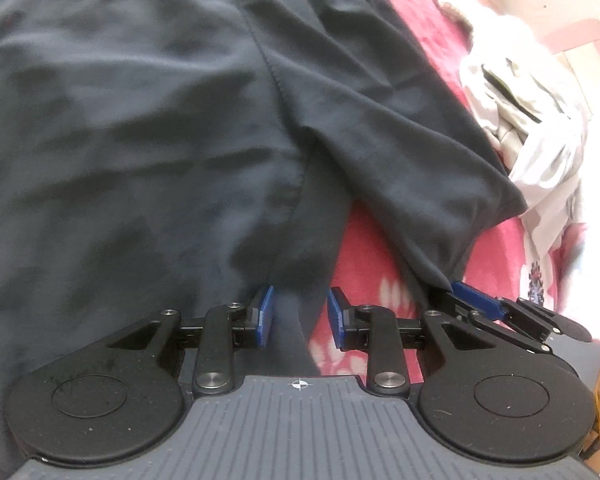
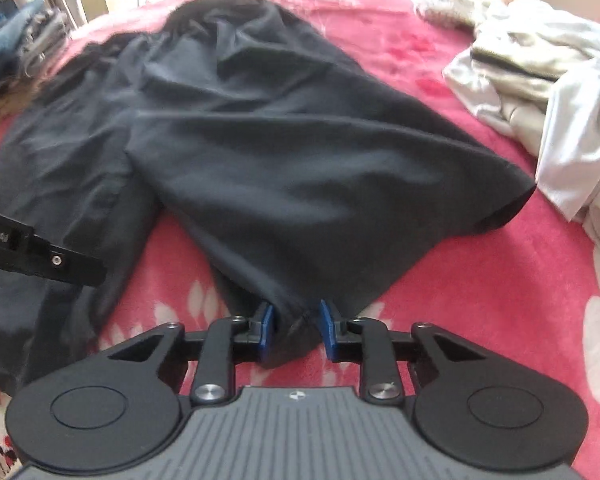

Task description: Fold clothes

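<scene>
Black trousers (image 2: 300, 152) spread on red floral blanket (image 2: 480, 300) near its front edge | left gripper (image 1: 300, 314) and right gripper (image 2: 294, 326) each clenched on bunched hem cloth | risk: thin pinches slipping, fold collapsing.

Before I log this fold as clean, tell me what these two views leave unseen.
- Black garment: left wrist view, far end cut off by the top edge.
- Its gripped hem: right wrist view, hidden between the right gripper pads.
- Pale clothes pile: blurred, items indistinct.
- Left gripper: grip contact unclear.
</scene>
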`<state>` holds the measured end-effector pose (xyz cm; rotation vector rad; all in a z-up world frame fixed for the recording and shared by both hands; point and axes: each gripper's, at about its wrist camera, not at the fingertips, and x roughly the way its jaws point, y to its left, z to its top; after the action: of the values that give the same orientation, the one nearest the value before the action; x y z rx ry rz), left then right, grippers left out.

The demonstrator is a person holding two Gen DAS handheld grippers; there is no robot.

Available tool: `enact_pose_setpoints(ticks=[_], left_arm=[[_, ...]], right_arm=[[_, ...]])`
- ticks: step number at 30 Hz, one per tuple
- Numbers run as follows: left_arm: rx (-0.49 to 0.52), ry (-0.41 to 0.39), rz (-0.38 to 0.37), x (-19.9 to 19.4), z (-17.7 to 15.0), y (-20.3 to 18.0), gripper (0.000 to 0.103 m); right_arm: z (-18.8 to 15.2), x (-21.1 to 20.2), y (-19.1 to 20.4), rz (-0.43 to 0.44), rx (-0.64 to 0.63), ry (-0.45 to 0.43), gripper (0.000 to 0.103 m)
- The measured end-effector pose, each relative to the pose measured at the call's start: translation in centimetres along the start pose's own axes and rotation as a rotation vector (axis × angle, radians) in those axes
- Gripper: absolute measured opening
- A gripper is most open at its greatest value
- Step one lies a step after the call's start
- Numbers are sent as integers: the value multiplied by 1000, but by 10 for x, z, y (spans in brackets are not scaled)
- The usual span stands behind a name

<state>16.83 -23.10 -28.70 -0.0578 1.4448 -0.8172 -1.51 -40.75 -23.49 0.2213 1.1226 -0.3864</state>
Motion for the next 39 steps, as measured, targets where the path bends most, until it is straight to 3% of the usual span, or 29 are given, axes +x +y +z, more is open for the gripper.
enact_pose_setpoints(ticks=[6,7,9,14,16,21,25,28,32,36,39], left_arm=[[31,-20,-19,5,-2,3,28],[34,-24,-23,6,-2,4,28],[41,-31,-33,6,-3,6,28],[51,-36,-62,3,-5,9,28],[52,-36,-71,3,-4,9,28],[51,-29,-87,4,-1,11,28],[59,-32,-91,-2,-3,17,28],[58,-25,-89,-4,-4,19,28],[69,-14,-82,-6,-5,21,28],[92,4,-65,-9,-4,18,28],[114,1,-56,-14,-2,11,28]], right_arm=[[2,10,17,-66,-83,30,25],[3,8,20,-93,-110,22,6],[9,0,26,-188,-198,-10,3],[41,-47,36,-496,-590,-245,3],[45,-61,41,-562,-747,-324,3],[15,-46,41,-730,-1249,-383,3],[14,-52,35,-794,-1448,-434,3],[0,-76,41,-687,-1540,-462,3],[-50,-84,49,-400,-1657,-327,3],[-92,-47,48,-158,-1555,-174,4],[-81,-31,49,-77,-1312,-126,7]])
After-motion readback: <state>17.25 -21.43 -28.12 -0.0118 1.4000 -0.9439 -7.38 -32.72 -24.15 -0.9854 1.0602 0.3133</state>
